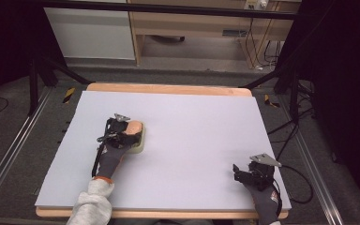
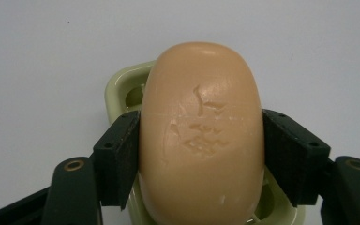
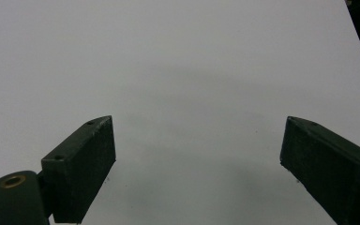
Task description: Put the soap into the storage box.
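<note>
1. Nearest the person, at the bottom of the high view, a pale sleeve comes in on the left and leads to a dark-gloved hand holding the left claw.
2. At the near right corner of the surface sits the right claw, with its grey three-cornered plate on top and a cable trailing off the right edge.
3. In the right gripper view, that right claw is released: its two black jaws stand wide apart with bare white surface between them.
4. Farther in, on the left half of the surface, the left claw is clenched on a bar of soap, one black pad pressed against each long side.
5. The bar of soap is peach-coloured and oval (its top face carries a scuffed, stamped mark).
6. Beneath it is a pale green soap dish, whose rim peeks out behind the bar and below it; I cannot tell whether the bar rests in the dish or is lifted just clear.
7. In the high view the soap dish lies on the surface left of centre.
8. Beyond the far edge of the surface are grey floor, a wooden cabinet and loose cables.
</note>
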A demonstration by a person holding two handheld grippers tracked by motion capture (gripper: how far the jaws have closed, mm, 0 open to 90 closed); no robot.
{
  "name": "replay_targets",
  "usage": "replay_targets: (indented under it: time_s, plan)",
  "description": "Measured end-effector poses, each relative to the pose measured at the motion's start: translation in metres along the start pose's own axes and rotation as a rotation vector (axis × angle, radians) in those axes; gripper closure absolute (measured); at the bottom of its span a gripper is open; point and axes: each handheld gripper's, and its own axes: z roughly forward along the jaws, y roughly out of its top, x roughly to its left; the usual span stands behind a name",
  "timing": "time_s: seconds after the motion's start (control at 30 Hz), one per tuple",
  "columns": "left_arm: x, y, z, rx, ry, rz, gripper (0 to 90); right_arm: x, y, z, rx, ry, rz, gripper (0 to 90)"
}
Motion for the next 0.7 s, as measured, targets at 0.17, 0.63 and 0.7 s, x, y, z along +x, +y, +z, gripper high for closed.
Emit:
replay_targets:
  time_s: [0.17, 0.63, 0.7]
  plan:
    - [-0.0013, -0.0037, 0.0044, 0.008, -0.001, -0.008, 31.4, 0.0000, 0.0000, 0.0000, 0.000, 0.000, 0.000, 10.9]
    - [-0.0008, -0.0044, 0.0024, -0.010, -0.011, -0.027, 30.1, 0.0006, 0.0001, -0.0001, -0.001, 0.000, 0.001, 10.8]
    - [0.0000, -0.0039, -0.0007, -0.016, -0.012, -0.025, 29.2, 0.0007, 0.0000, -0.0001, -0.001, 0.001, 0.001, 10.9]
